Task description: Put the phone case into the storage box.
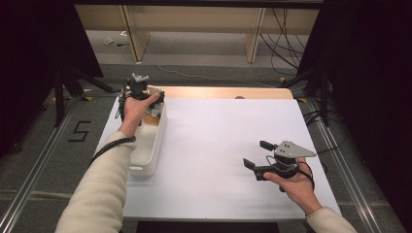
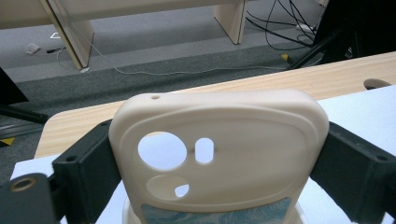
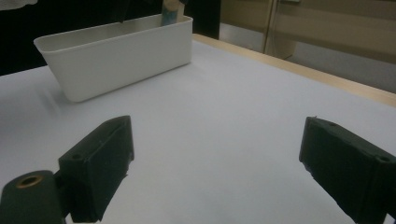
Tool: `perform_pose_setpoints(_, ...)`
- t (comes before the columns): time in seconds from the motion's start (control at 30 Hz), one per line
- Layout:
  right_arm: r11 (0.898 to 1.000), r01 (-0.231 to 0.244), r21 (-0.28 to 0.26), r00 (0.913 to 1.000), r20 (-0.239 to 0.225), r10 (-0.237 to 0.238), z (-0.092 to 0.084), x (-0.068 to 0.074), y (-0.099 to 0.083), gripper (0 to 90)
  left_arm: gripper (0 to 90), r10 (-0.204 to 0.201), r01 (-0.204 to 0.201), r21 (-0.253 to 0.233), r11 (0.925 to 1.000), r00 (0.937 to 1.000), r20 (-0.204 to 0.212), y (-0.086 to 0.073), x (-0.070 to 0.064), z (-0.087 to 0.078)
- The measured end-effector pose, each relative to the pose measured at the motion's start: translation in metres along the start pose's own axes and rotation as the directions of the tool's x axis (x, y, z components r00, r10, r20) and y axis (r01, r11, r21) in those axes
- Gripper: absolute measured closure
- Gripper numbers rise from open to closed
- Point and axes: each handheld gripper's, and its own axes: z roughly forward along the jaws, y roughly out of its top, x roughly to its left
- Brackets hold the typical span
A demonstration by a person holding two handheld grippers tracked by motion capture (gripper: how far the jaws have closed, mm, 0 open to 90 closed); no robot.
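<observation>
Phone case [image 2: 219, 149]: cream, rounded corners, camera cut-outs, one.
Your left gripper [image 1: 141, 94]: clamped on the phone case.
Your right gripper [image 1: 257, 154]: jaws apart, empty.
Bin [image 1: 154, 145]: white, one.

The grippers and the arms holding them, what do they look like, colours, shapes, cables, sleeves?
Both grippers are black, each with two blocky black jaws. The right gripper carries a grey three-cornered plate on top; the left gripper has a smaller grey plate. A black cable trails along the left forearm. Both arms wear cream long sleeves. A brass-coloured ring sits in the right gripper's black body.
</observation>
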Motion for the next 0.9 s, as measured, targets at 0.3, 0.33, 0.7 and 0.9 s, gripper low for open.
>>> perform_pose_setpoints(0.3,1.000,0.000,-0.001,1.0000,0.000,0.000,0.0004,0.0002,0.0000,10.9,8.7,-0.005,0.005,-0.001,1.0000,1.0000,-0.001,0.0003,0.0009,0.0009)
perform_pose_setpoints(0.33,1.000,0.000,-0.001,1.0000,-0.001,0.000,0.0004,0.0001,0.0000,10.9,8.7,-0.002,0.002,0.002,1.0000,1.0000,0.000,0.0004,0.0013,0.0008)
perform_pose_setpoints(0.7,1.000,0.001,-0.001,1.0000,0.001,-0.001,0.0004,0.0000,-0.0001,10.9,5.0,-0.004,0.004,-0.004,1.0000,1.0000,-0.001,0.0023,0.0011,0.0025)
perform_pose_setpoints(0.9,1.000,0.000,-0.001,1.0000,0.001,0.000,0.0005,0.0001,-0.0001,10.9,0.0,0.003,-0.002,-0.016,0.9999,0.9999,0.010,0.0051,-0.0006,0.0020)
